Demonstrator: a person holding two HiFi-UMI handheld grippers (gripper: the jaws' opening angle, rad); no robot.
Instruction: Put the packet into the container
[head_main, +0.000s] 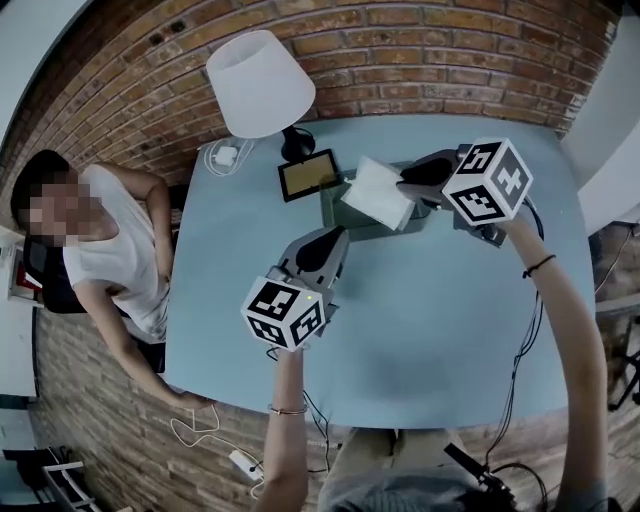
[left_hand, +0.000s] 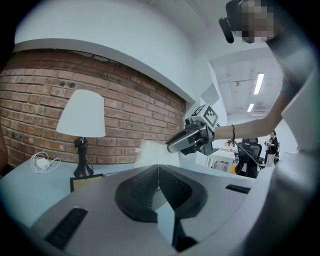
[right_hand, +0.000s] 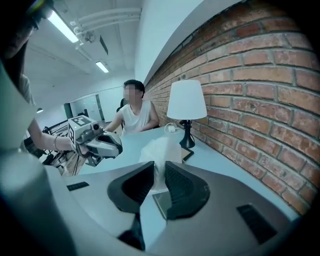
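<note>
Packet (head_main: 378, 192): white, flat, hanging in the air over the container (head_main: 330, 208) at table centre-back. Tilted; in the head view its long edge runs roughly 11 o'clock to 5 o'clock. The free end is toward 9 o'clock and the gripped end toward 3 o'clock. It is not down inside the container; can't tell whether its low corner touches the rim.

Right gripper (head_main: 408, 182) comes in from 3 o'clock and pinches the packet's edge. The right gripper view shows the white packet (right_hand: 159, 150) between the pads, jaws partly closed onto it.

Left gripper (head_main: 338, 236) is at the container's 7 o'clock, jaws pressed together with nothing between them. Its tips are just beside the container's near-left corner; contact unclear.

Container: dark, open-topped box on the pale blue table (head_main: 420, 340).

Around it:
- a small dark frame (head_main: 308, 175) at its 10 o'clock, close by
- a lamp (head_main: 260, 82) with a white shade further out at 10 o'clock
- a white charger with cable (head_main: 225, 157) past the lamp
- a brick wall (head_main: 420, 50) at 12 o'clock
- a seated person (head_main: 110, 245) at the table's 9 o'clock edge

Nothing sits between the packet and the container opening.
</note>
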